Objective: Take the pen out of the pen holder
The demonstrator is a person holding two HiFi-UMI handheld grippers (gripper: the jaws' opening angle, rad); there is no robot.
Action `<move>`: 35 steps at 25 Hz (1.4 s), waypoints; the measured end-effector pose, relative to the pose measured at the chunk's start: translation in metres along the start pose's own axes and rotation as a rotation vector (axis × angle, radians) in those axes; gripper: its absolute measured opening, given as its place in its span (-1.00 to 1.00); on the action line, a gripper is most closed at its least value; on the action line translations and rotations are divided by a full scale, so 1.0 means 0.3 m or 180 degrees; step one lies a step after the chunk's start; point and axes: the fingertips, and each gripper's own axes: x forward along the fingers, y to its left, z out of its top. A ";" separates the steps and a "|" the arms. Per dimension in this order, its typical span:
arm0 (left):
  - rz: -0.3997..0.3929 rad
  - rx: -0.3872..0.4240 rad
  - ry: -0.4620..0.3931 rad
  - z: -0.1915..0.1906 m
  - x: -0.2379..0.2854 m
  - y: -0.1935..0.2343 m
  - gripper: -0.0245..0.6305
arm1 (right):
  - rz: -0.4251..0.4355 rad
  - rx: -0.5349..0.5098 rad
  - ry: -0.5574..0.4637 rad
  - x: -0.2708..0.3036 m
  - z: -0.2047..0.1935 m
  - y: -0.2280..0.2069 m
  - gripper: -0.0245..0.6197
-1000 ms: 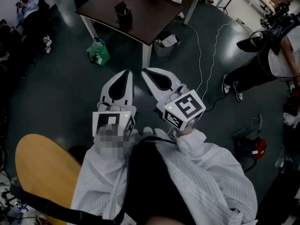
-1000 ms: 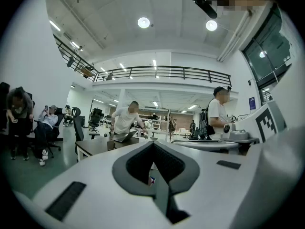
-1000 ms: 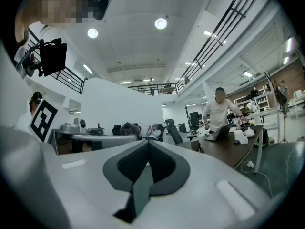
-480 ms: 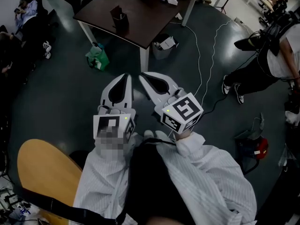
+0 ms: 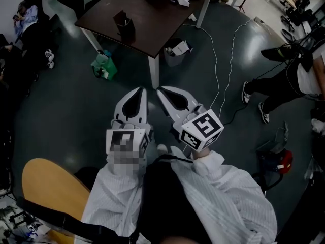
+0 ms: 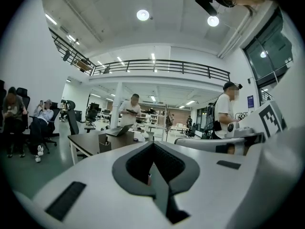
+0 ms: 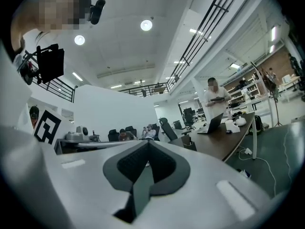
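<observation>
Left gripper [image 5: 141,90] and right gripper [image 5: 159,91] clenched empty; pen holder [image 5: 123,24] may be toppled if struck by shut jaws

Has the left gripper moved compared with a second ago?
Yes, slightly: the left gripper now sits nearer the table leg, shifted right in the head view.

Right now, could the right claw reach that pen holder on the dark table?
Probably not yet: the pen holder stands on the table, far beyond the right claw, with floor between. Nothing blocks the way.
</observation>
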 end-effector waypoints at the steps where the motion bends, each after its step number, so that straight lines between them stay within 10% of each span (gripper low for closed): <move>1: -0.0006 0.0001 0.0010 -0.004 0.028 0.013 -0.91 | -0.0005 0.0013 0.0005 0.020 -0.001 -0.026 -0.92; 23: 0.0033 -0.0088 0.0248 0.105 0.878 0.684 -0.91 | -0.0175 0.0091 0.0189 0.888 0.128 -0.684 -0.91; 35: 0.1053 -0.0348 0.0352 0.062 1.328 0.974 -0.91 | 0.0726 0.0082 0.0761 1.304 0.094 -1.095 -0.91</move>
